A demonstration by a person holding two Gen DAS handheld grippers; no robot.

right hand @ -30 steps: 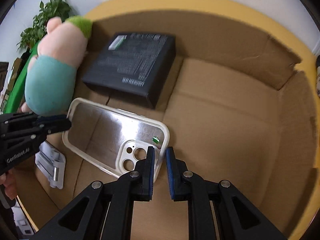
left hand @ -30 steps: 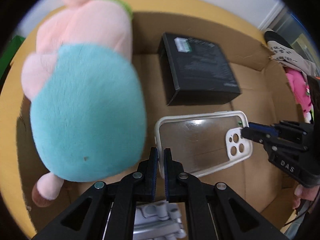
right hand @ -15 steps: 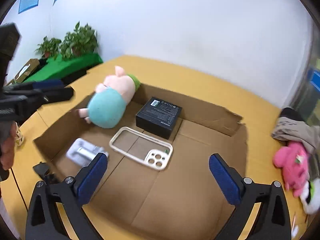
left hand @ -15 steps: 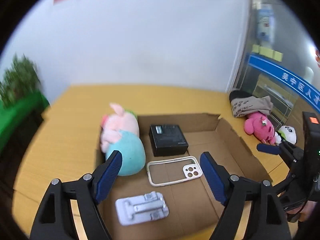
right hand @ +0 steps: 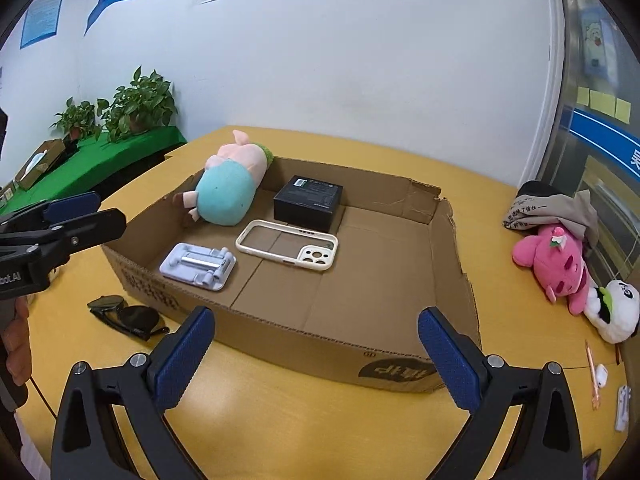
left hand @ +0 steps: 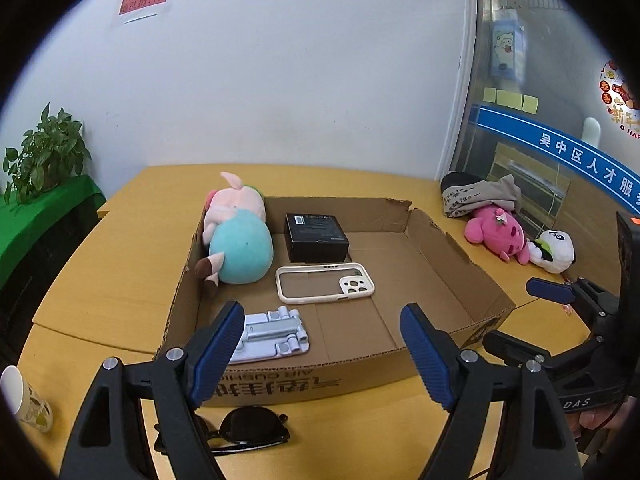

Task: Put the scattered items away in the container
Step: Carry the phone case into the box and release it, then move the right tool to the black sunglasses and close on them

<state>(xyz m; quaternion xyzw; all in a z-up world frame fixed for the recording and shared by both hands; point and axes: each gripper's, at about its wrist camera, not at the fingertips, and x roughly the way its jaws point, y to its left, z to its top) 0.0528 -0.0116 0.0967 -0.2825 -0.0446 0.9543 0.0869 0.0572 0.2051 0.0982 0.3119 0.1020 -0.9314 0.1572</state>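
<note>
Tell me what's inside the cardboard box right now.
Inside the cardboard box: plush pig, black box, phone case and grey stand. Anything under the pig or black box is hidden.

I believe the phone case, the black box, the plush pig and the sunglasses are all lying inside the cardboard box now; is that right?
Not quite: the sunglasses lie on the table outside the cardboard box, as the right wrist view shows. The phone case, black box and plush pig are inside.
</note>
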